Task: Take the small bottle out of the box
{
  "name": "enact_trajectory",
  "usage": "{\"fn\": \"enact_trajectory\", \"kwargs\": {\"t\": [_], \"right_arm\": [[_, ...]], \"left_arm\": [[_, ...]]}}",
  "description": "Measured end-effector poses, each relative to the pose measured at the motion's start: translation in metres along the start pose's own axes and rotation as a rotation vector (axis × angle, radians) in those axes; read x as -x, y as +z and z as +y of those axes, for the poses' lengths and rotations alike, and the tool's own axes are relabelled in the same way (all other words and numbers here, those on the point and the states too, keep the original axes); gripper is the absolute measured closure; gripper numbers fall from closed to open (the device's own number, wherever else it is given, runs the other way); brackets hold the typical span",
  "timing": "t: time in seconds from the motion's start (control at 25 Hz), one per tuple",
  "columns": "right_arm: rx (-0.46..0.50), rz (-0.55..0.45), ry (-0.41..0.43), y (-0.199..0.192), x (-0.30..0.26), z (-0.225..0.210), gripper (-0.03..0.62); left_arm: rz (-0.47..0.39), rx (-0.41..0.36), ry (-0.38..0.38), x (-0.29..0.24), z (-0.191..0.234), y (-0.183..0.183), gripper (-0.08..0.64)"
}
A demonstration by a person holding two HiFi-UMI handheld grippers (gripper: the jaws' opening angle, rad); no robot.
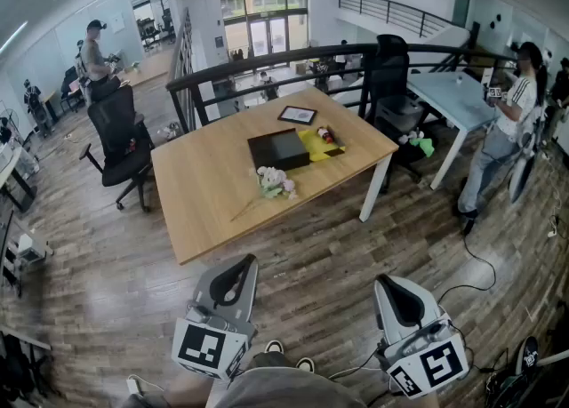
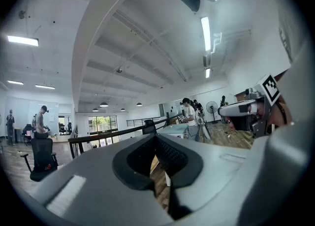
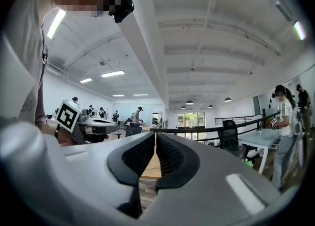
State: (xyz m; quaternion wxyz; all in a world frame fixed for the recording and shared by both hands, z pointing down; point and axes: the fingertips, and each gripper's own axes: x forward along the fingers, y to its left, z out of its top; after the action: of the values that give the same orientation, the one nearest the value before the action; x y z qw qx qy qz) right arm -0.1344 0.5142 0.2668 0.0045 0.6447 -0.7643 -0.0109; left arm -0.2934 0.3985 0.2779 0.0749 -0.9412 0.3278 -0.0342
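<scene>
A flat black box (image 1: 278, 149) lies on the wooden table (image 1: 204, 193), well ahead of me across a stretch of floor. A yellow panel (image 1: 320, 143) adjoins its right side and carries small items too small to make out; I cannot pick out the small bottle. My left gripper (image 1: 248, 260) and right gripper (image 1: 381, 280) hang low in the head view, short of the table, both level. The left gripper (image 2: 156, 139) is shut with nothing in it. The right gripper (image 3: 155, 136) is also shut and empty.
On the table lie a framed picture (image 1: 297, 115) and a small bouquet (image 1: 274, 182). Black office chairs (image 1: 120, 135) (image 1: 391, 77) flank the table, with a railing (image 1: 267, 64) behind. A white desk (image 1: 458, 95) and a standing person (image 1: 511, 122) are at the right.
</scene>
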Motion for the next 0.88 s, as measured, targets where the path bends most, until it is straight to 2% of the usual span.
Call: {"fn": "enact_trajectory", "kwargs": {"t": [0.72,0.88], "right_arm": [[-0.031,-0.011,0.025,-0.008,0.001,0.007,0.571],[-0.052,-0.031,0.009,-0.009,-0.006,0.0,0.561]], "left_arm": [[-0.014,-0.01,-0.012,-0.004,-0.006,0.007,0.56],[-0.018,-0.007,-0.019,-0.014,-0.005,0.004,0.56]]}}
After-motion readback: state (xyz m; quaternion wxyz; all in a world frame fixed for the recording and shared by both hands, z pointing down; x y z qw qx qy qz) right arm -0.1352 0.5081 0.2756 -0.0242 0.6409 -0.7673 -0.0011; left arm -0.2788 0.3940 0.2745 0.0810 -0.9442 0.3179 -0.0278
